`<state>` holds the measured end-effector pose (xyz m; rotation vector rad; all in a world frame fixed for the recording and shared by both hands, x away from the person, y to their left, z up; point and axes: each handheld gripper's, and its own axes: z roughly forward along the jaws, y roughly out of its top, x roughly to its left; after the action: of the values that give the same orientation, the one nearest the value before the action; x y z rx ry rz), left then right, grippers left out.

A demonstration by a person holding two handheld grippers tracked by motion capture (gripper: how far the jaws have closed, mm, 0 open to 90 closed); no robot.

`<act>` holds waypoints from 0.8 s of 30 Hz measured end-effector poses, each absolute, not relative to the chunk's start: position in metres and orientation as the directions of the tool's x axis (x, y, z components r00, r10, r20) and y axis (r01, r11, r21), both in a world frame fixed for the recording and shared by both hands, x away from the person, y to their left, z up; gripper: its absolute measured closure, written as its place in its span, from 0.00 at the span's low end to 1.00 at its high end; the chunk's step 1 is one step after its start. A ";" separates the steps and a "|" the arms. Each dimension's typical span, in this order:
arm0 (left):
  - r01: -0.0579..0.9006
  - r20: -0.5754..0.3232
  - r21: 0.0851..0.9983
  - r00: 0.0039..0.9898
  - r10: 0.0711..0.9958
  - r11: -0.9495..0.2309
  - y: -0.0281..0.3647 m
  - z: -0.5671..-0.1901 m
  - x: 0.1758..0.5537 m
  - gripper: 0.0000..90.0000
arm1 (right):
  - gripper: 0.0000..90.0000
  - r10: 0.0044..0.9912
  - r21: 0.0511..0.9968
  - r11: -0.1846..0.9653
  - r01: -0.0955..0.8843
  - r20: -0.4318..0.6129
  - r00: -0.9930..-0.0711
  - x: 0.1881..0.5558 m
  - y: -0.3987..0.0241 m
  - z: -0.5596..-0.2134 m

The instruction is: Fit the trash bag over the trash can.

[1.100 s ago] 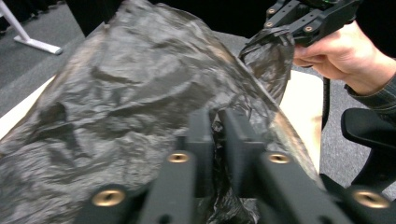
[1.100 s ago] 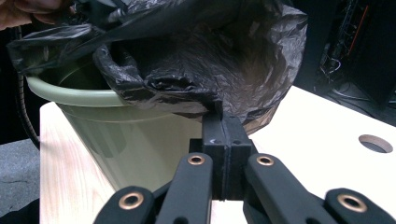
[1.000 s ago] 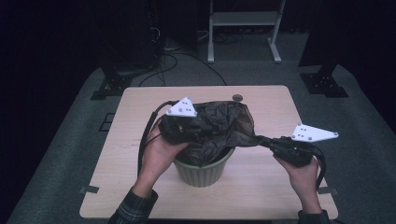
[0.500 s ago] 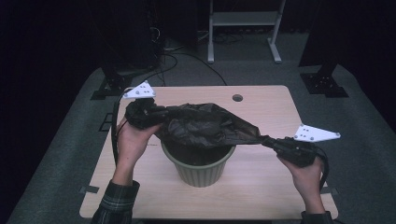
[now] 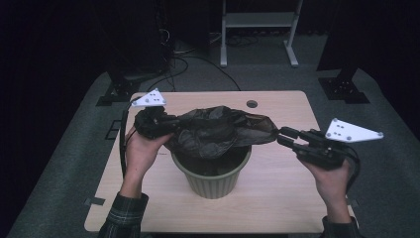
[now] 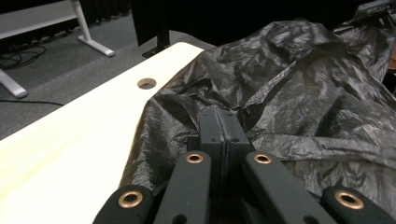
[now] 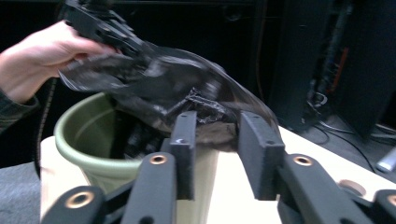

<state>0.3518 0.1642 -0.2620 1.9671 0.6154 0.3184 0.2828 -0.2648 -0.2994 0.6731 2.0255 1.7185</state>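
A crumpled black plastic bag point(image 5: 218, 131) hangs stretched above a green bin point(image 5: 213, 176) in the middle of the wooden table point(image 5: 277, 198). My left gripper point(image 5: 166, 124) is at the bag's left end, its jaws shut on a fold of the bag point(image 6: 299, 93). My right gripper point(image 5: 286, 137) is at the bag's right end. Its jaws have just been opening and now stand apart, with the bag's wrinkled edge point(image 7: 201, 105) lying loose at their tips and no pad pressing on it. The bin's rim point(image 7: 79, 130) is below and to the left in the right gripper view.
A round cable hole point(image 5: 251, 104) is in the table's far edge. Behind the table stand a white frame point(image 5: 257, 29), black stand feet point(image 5: 116, 91) and cables on the grey floor. Bare tabletop point(image 6: 70, 144) lies to the left of the bag.
The left gripper carried its end of the bag to the left, spreading it over the bin. The right gripper's jaws came apart and let the bag's right end go.
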 end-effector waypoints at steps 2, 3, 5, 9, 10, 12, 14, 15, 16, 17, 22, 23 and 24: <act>0.281 -0.041 0.886 0.840 0.542 -0.368 0.161 -0.263 0.351 1.00 | 0.69 0.575 0.987 0.133 0.094 0.001 -0.818 0.284 -0.252 -0.293; 0.278 -0.037 0.885 0.842 0.538 -0.373 0.159 -0.264 0.351 1.00 | 0.67 0.571 0.988 0.132 0.084 -0.007 -0.821 0.284 -0.249 -0.289; 0.277 -0.033 0.879 0.848 0.529 -0.388 0.156 -0.265 0.351 1.00 | 0.66 0.565 0.989 0.127 0.077 -0.008 -0.825 0.284 -0.245 -0.282; 0.275 -0.032 0.876 0.852 0.522 -0.396 0.150 -0.268 0.350 1.00 | 0.65 0.561 0.990 0.129 0.052 -0.030 -0.827 0.280 -0.243 -0.267; 0.276 -0.033 0.875 0.854 0.520 -0.399 0.149 -0.269 0.350 1.00 | 0.65 0.562 0.990 0.131 0.043 -0.038 -0.826 0.279 -0.244 -0.265; 0.278 -0.035 0.874 0.855 0.517 -0.399 0.147 -0.270 0.350 1.00 | 0.65 0.562 0.991 0.133 0.030 -0.050 -0.826 0.274 -0.245 -0.258; 0.278 -0.037 0.873 0.858 0.512 -0.402 0.144 -0.272 0.351 1.00 | 0.65 0.561 0.991 0.135 0.021 -0.059 -0.826 0.271 -0.247 -0.253; 0.278 -0.039 0.872 0.860 0.509 -0.403 0.142 -0.273 0.350 1.00 | 0.65 0.561 0.990 0.139 0.027 -0.056 -0.826 0.270 -0.247 -0.251; 0.276 -0.038 0.873 0.861 0.508 -0.402 0.141 -0.274 0.350 1.00 | 0.65 0.557 0.989 0.145 0.034 -0.054 -0.829 0.271 -0.244 -0.252; 0.277 -0.042 0.873 0.862 0.505 -0.401 0.140 -0.274 0.350 1.00 | 0.65 0.556 0.987 0.152 0.042 -0.051 -0.830 0.272 -0.242 -0.253; 0.274 -0.038 0.872 0.864 0.502 -0.405 0.139 -0.273 0.349 1.00 | 0.60 0.524 0.977 0.174 0.119 0.011 -0.852 0.287 -0.218 -0.272; 0.274 -0.038 0.872 0.864 0.501 -0.405 0.139 -0.273 0.349 1.00 | 0.59 0.520 0.975 0.178 0.132 0.020 -0.854 0.289 -0.215 -0.275; 0.272 -0.037 0.873 0.865 0.501 -0.405 0.139 -0.273 0.348 1.00 | 0.59 0.517 0.972 0.182 0.147 0.032 -0.855 0.292 -0.211 -0.278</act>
<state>0.3485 0.1388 -0.2726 2.0134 0.5644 0.2809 0.2919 -0.2105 -0.2782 0.6316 2.1585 1.7201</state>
